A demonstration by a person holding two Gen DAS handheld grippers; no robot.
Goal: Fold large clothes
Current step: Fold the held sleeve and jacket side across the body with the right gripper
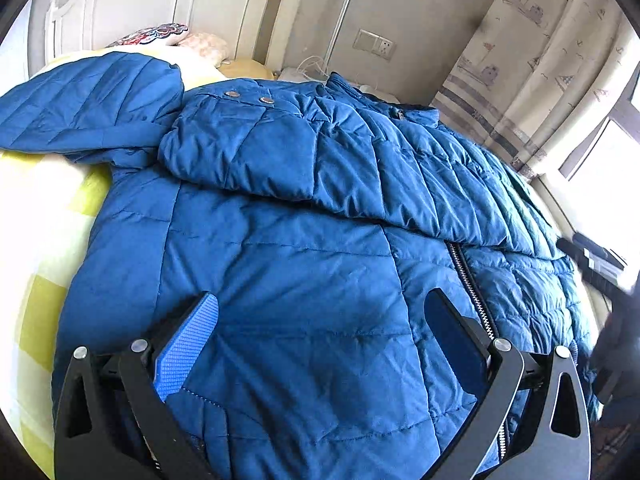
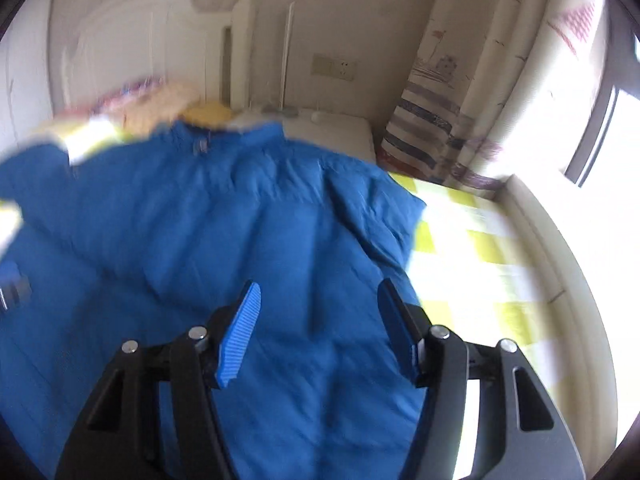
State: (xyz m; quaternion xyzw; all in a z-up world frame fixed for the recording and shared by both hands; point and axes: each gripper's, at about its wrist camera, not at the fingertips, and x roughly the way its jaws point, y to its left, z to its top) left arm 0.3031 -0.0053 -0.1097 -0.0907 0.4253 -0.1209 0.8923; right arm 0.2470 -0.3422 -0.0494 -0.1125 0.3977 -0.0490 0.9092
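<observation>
Jacket [image 1: 280, 248], blue and quilted, lies spread over a bed [image 1: 44, 216] with a yellow-checked cover. At far left its hood [image 1: 88, 100] rests flat toward the pillows [image 1: 160, 36] and headboard. One sleeve [image 1: 260, 148] is folded across the chest, two snaps showing near its far edge. A zip [image 1: 468, 276] runs down the near right part of the front.

In the left wrist view the left hand-held gripper [image 1: 320, 320] hangs over the near part of the jacket, jaws spread wide with only flat quilting between them; whether the pads touch the fabric I cannot tell. The zip lies just beside its right finger.

The right wrist view is blurred. The right hand-held gripper [image 2: 318, 308] sits above the jacket's right half, jaws about half open and holding nothing, blue fabric beneath them. The jacket's right edge lies just right of it, bare bed cover beyond. Curtain [image 2: 440, 120] and window stand far right.
</observation>
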